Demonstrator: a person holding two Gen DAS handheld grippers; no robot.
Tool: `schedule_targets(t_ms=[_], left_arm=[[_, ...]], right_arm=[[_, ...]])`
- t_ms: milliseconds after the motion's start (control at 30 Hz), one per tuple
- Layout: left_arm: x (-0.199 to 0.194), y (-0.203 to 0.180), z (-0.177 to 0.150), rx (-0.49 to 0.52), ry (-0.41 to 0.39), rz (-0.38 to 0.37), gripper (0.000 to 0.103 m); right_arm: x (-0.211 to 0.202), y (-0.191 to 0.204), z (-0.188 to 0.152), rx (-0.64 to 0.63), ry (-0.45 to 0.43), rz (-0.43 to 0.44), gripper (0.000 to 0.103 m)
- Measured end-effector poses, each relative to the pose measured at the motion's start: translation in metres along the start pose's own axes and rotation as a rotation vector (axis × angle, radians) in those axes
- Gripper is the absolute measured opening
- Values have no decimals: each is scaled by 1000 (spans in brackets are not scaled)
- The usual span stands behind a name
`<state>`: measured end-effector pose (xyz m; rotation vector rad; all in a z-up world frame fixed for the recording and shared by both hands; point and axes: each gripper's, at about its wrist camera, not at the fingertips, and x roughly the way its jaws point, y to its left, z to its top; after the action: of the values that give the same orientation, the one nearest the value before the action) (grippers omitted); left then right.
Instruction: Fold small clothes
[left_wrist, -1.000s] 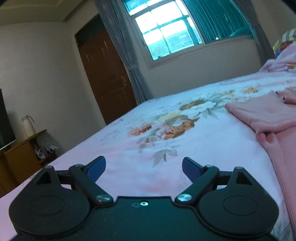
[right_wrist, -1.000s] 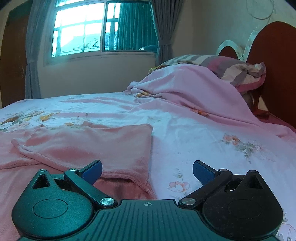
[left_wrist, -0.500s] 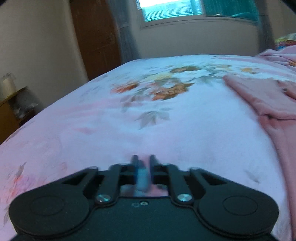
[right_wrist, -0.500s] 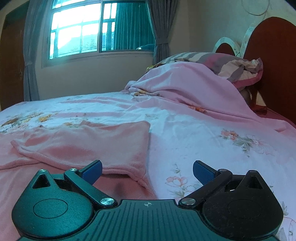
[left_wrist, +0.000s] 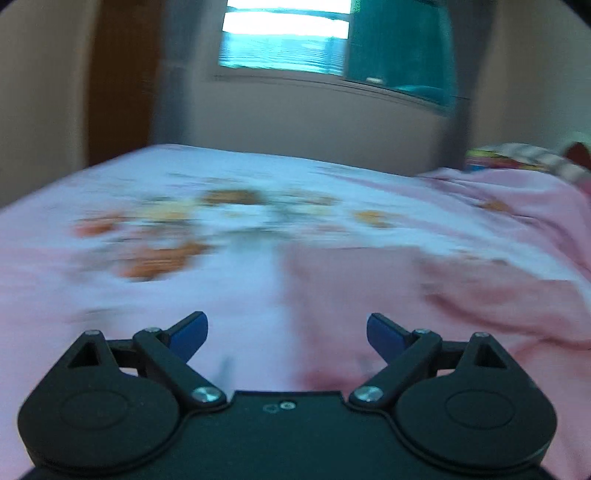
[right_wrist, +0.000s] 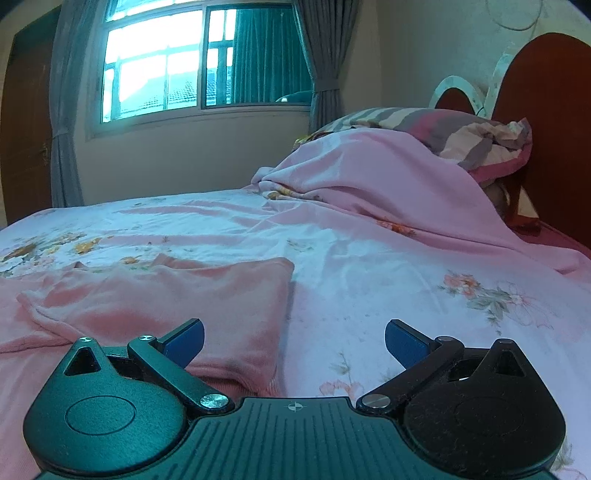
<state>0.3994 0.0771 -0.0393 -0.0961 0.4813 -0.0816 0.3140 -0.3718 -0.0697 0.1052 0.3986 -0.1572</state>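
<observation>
A pink garment (right_wrist: 155, 302) lies spread on the floral bedsheet (right_wrist: 369, 266), partly folded over itself with a hemmed corner near my right gripper. My right gripper (right_wrist: 293, 338) is open and empty, low over the garment's right edge. In the blurred left wrist view the same garment (left_wrist: 388, 288) lies ahead and to the right. My left gripper (left_wrist: 287, 332) is open and empty, just above the sheet at the garment's left edge.
A heaped pink blanket (right_wrist: 388, 184) and a striped pillow (right_wrist: 443, 129) lie at the head of the bed by the wooden headboard (right_wrist: 546, 129). A window (right_wrist: 203, 59) with curtains is on the far wall. A brown door (left_wrist: 118, 74) stands at the left.
My left gripper shut half a second ago and has opened again while swinging right toward the garment. My right gripper has crept slightly forward and stays open.
</observation>
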Motion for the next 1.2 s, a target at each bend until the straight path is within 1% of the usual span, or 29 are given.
schedule_targets(t_ms=[67,100,167,200,233,267,367,433,500,533,567,600,633,667,700,733,767,800,867,900,933,967,1033,1100,1133,1167,1200], left_arm=[[20,-35,6,58,-5,-56,91],[33,-52,9,71,0,-101,91],[58,-69,12,50,40,-178,89],[70,-75,13,34,63,-205,89],[81,-82,14,20,89,-216,88],[88,-87,14,0,114,-232,88],[116,-90,8,-104,212,-289,88],[130,-86,8,-166,230,-312,88],[131,-81,10,-242,227,-350,86],[132,-79,11,-277,227,-378,84],[135,-77,10,-308,231,-395,59],[140,-76,10,-324,246,-403,29],[146,-76,10,-338,283,-406,5],[154,-76,9,-359,310,-408,5],[156,-75,7,-361,305,-414,5],[157,-75,5,-365,303,-415,8],[158,-73,3,-384,299,-419,7],[158,-71,1,-409,292,-429,9],[159,-67,-2,-457,284,-447,20],[159,-67,-3,-477,277,-454,23],[159,-66,-3,-497,275,-462,30],[158,-66,-2,-522,274,-473,43],[155,-66,1,-570,258,-492,58],[156,-69,5,-587,256,-470,59],[157,-69,6,-586,260,-467,55],[159,-70,7,-579,263,-460,47],[161,-71,8,-562,272,-449,31]], right_arm=[[2,0,2,-1,0,31,103],[3,1,3,-5,-3,44,103],[4,1,4,-7,-8,71,103],[5,2,3,-14,-9,71,103],[6,3,3,-28,-9,65,103],[7,3,2,-35,-10,63,103],[10,-2,-1,-18,-8,66,103],[12,-4,-2,-8,-12,63,103],[13,-5,-3,0,-11,72,103],[13,-5,-3,1,-11,76,103],[14,-5,-3,1,-10,74,103],[15,-4,-3,0,-8,71,103],[17,-4,-4,-1,0,68,103],[19,-4,-4,-1,6,61,103],[19,-4,-4,2,9,56,103],[20,-4,-5,7,9,56,103],[20,-5,-5,12,9,56,103],[19,-5,-6,14,8,56,103],[19,-5,-6,15,8,57,103],[19,-5,-7,14,9,57,103],[19,-5,-7,14,10,56,103],[19,-5,-7,15,10,56,103],[18,-5,-7,15,8,59,103],[18,-4,-8,14,6,58,103],[19,-4,-9,15,8,57,103],[19,-4,-9,16,10,56,103],[18,-4,-9,18,10,56,103]])
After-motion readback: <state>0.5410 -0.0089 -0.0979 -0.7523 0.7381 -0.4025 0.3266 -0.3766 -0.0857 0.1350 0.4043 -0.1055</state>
